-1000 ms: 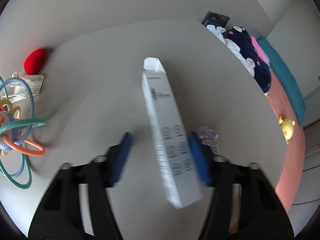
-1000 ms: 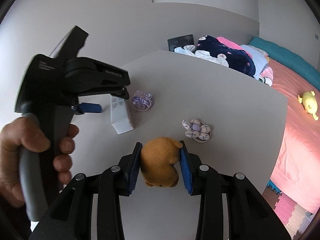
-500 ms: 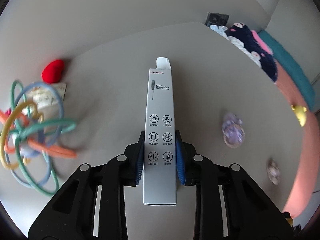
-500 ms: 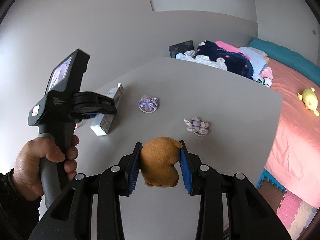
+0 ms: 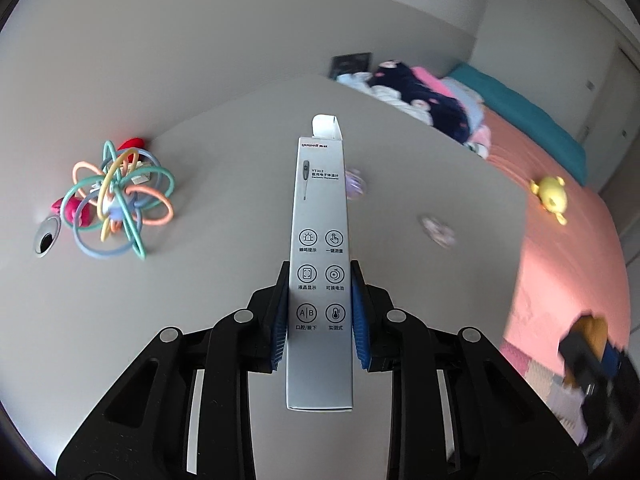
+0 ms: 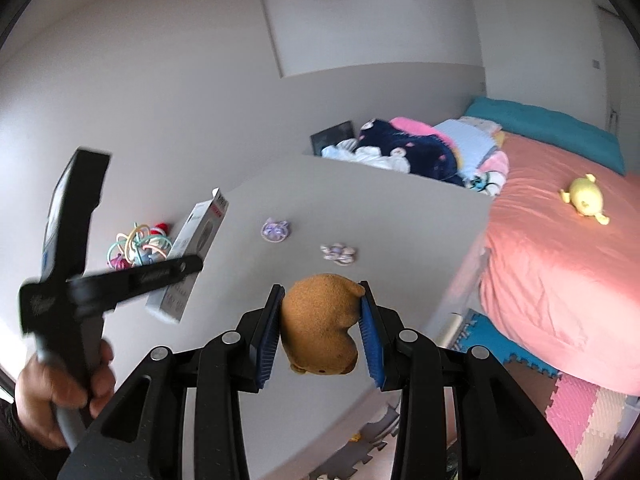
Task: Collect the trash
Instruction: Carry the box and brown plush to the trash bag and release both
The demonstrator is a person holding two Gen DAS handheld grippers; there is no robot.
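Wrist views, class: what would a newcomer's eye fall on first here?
First, the tall white thermometer box, clamped upright in the left gripper above the grey table. Next, the brown plush bear, squeezed in the right gripper. Then the colourful ring toy at the table's far left.

Home bedroom: bed point(image 6: 560, 264) with pink cover, piled clothes point(image 6: 408, 152), foam play mats point(image 6: 576, 408), grey table point(image 6: 360, 208).

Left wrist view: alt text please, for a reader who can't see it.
The left hand-held gripper clamps a long grey thermometer box above a grey table. A ring toy lies to the left; a pink bed is on the right.
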